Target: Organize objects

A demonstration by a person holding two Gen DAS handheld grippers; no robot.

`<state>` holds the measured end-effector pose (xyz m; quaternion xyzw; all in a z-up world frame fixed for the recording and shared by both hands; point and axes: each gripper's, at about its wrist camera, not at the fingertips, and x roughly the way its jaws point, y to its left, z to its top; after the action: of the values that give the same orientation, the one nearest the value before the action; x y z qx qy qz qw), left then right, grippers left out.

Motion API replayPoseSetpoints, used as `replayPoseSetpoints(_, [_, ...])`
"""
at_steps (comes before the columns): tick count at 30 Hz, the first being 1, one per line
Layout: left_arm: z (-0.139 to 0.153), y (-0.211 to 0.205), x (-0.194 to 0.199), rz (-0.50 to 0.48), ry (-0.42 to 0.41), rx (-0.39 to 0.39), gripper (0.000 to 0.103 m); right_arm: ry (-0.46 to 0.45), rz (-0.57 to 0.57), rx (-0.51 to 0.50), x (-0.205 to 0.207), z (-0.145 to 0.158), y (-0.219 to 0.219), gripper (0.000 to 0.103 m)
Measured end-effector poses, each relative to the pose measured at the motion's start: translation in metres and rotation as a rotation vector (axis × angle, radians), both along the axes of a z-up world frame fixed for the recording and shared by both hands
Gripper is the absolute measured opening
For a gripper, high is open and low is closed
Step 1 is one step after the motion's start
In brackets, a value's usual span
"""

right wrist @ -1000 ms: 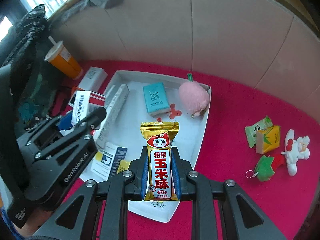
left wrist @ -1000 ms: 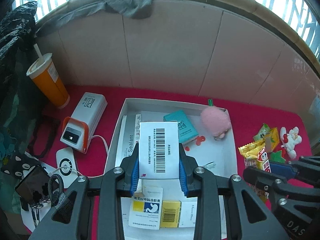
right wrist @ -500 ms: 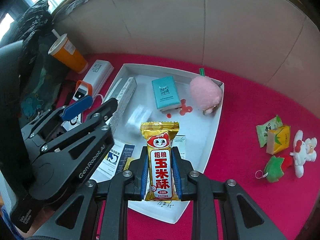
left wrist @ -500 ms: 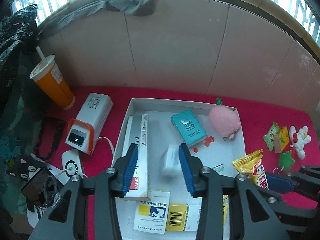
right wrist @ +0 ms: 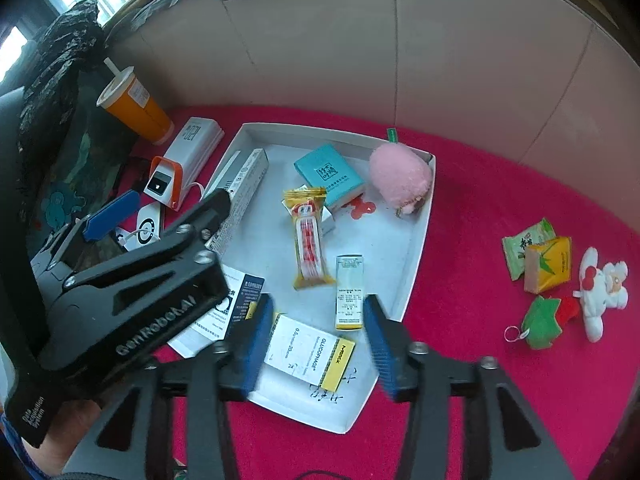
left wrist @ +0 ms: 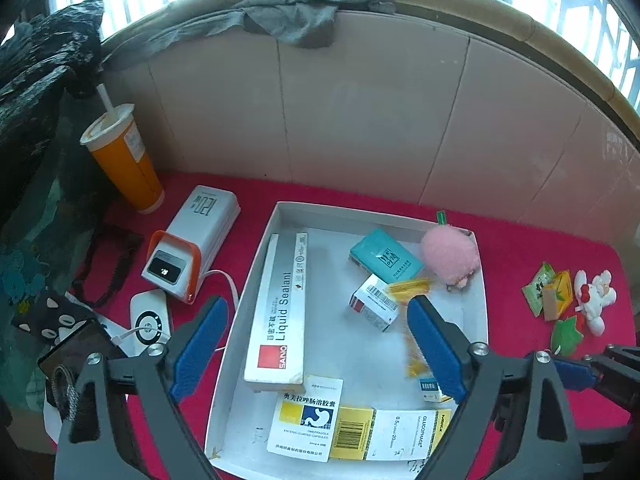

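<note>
A white tray (left wrist: 352, 344) lies on the red cloth. My left gripper (left wrist: 312, 320) hangs over its near half with jaws opening and nothing between them. A small white barcode box (left wrist: 374, 302) lies loose in the tray. My right gripper (right wrist: 318, 312) hovers above the tray's (right wrist: 420, 248) front, jaws also opening and holding nothing. The yellow snack packet (right wrist: 308, 240) lies free in the tray's middle, blurred in the left wrist view. Also inside are a long sealant box (left wrist: 280, 308), a teal box (right wrist: 330, 174), a pink plush (right wrist: 400, 174) and flat medicine boxes (left wrist: 306, 420).
Left of the tray are an orange cup (left wrist: 124, 160), a white-and-orange power bank (left wrist: 192, 240) and a round charger (left wrist: 148, 320). To the right on the cloth lie tea packets (right wrist: 536, 256), a green star keychain (right wrist: 544, 322) and a white plush (right wrist: 600, 292). A padded wall closes the back.
Both grippers went from shut to open. The barcode box dropped out of the left one and the snack packet out of the right one, both into the tray.
</note>
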<state>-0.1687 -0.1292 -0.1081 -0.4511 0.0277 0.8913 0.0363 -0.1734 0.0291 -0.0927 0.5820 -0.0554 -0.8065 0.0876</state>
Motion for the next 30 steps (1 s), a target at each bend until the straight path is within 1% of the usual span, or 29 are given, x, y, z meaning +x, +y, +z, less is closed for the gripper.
replayPoseSetpoints(1, [0.001,-0.001,0.002,0.006,0.004,0.003,0.091,0.003,-0.002,0.001,0.001,0.001,0.001,0.063])
replayPoseSetpoints(2, [0.003,-0.003,0.004,0.013,0.008,0.01,0.091,0.006,-0.005,0.002,0.003,0.001,0.002,0.065])
replayPoseSetpoints(5, [0.011,-0.007,0.015,0.037,0.024,0.04,0.091,0.032,0.005,0.02,0.008,0.007,0.002,0.065])
replayPoseSetpoints(8, [0.024,-0.013,0.035,0.07,0.056,0.084,0.091,0.098,0.026,0.054,0.016,0.021,0.004,0.065])
replayPoseSetpoints(9, [0.029,-0.014,0.043,0.081,0.067,0.1,0.091,0.137,0.029,0.072,0.02,0.029,0.005,0.065])
replayPoseSetpoints(11, [0.043,-0.021,0.062,0.116,0.101,0.157,0.091,0.224,0.04,0.126,0.028,0.046,0.008,0.065])
replayPoseSetpoints(12, [0.048,-0.023,0.07,0.129,0.114,0.174,0.091,0.295,0.046,0.157,0.035,0.059,0.01,0.065])
replayPoseSetpoints(15, [0.069,-0.03,0.094,0.172,0.158,0.213,0.092,0.454,0.03,0.195,0.052,0.094,0.023,0.066])
replayPoseSetpoints(16, [0.076,-0.032,0.102,0.187,0.171,0.224,0.092,0.501,0.019,0.208,0.059,0.107,0.031,0.068])
replayPoseSetpoints(17, [0.084,-0.035,0.11,0.205,0.186,0.231,0.092,0.529,0.01,0.212,0.064,0.117,0.038,0.07])
replayPoseSetpoints(19, [0.099,-0.039,0.126,0.242,0.223,0.23,0.092,0.577,-0.001,0.187,0.079,0.14,0.059,0.07])
replayPoseSetpoints(21, [0.113,-0.041,0.144,0.281,0.259,0.205,0.092,0.618,-0.015,0.12,0.097,0.16,0.081,0.073])
replayPoseSetpoints(22, [0.118,-0.04,0.152,0.299,0.273,0.194,0.092,0.638,-0.028,0.087,0.106,0.169,0.093,0.081])
replayPoseSetpoints(23, [0.124,-0.039,0.162,0.323,0.286,0.183,0.092,0.661,-0.04,0.061,0.115,0.176,0.105,0.093])
replayPoseSetpoints(25, [0.13,-0.037,0.177,0.352,0.303,0.179,0.092,0.724,-0.072,0.033,0.138,0.192,0.126,0.103])
replayPoseSetpoints(27, [0.132,-0.028,0.191,0.368,0.31,0.174,0.092,0.784,-0.091,0.029,0.157,0.203,0.146,0.103])
replayPoseSetpoints(30, [0.127,-0.006,0.205,0.361,0.291,0.169,0.092,0.815,-0.141,0.023,0.18,0.208,0.18,0.103])
